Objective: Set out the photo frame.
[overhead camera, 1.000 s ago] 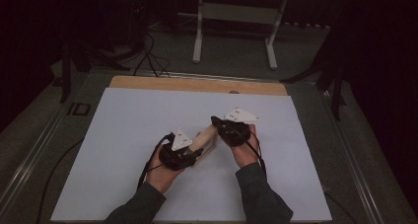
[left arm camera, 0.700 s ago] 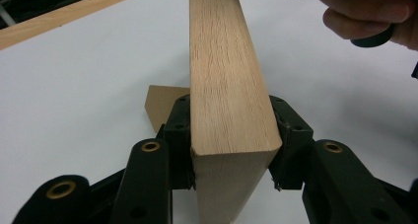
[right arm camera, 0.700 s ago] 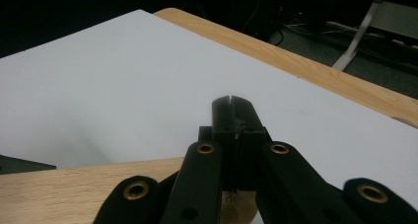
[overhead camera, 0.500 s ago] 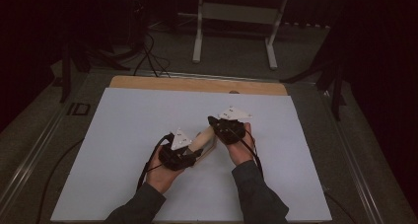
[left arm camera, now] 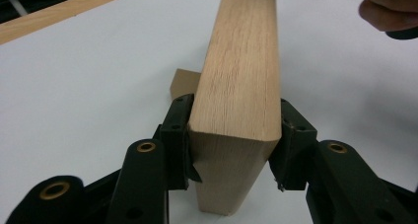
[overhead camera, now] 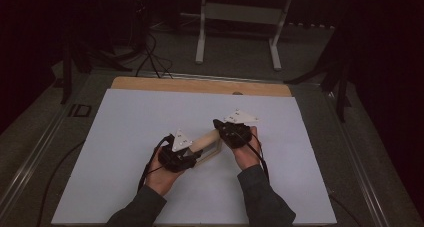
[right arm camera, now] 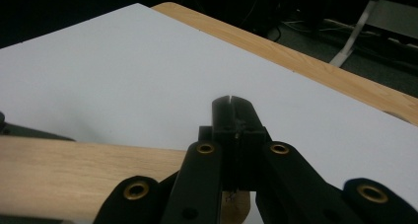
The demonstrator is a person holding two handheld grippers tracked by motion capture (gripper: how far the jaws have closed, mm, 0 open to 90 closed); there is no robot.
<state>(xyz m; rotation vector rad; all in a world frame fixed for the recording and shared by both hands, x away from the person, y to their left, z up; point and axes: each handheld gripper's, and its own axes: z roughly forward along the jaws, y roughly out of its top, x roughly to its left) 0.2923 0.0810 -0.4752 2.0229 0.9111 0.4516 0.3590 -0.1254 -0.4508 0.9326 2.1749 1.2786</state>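
A light wooden block (overhead camera: 206, 142), long and squared, sits over the middle of the white sheet (overhead camera: 125, 137) that covers the table, and everything else is best placed from it. The left gripper (overhead camera: 176, 156) is at the block's near-left end; in the left gripper view its 2 black jaws stand on either side of the wooden block (left arm camera: 241, 86), the pads flat against its 2 long faces, so the left gripper (left arm camera: 231, 150) is grasping the block, though its jaws have just been easing a little wider with the wood between them. The block's cut end faces that camera, its grain running away toward the far end. A small brown piece (left arm camera: 183, 83) peeks out just beside the block on its left side in that view; what it is cannot be told. The right gripper (overhead camera: 231, 132) is at the block's far-right end, with a grey three-cornered plate (overhead camera: 240, 117) on top of it. In the right gripper view its 2 jaws are clenched together on nothing, tips touching, and the right gripper (right arm camera: 231, 108) lies above the wooden block (right arm camera: 88, 177), which runs across under the jaws from the left. Beyond the block's far side, the bare wooden table edge (overhead camera: 200, 85) borders the sheet. The person's hands and dark sleeves reach in from the side nearest the block's left end.
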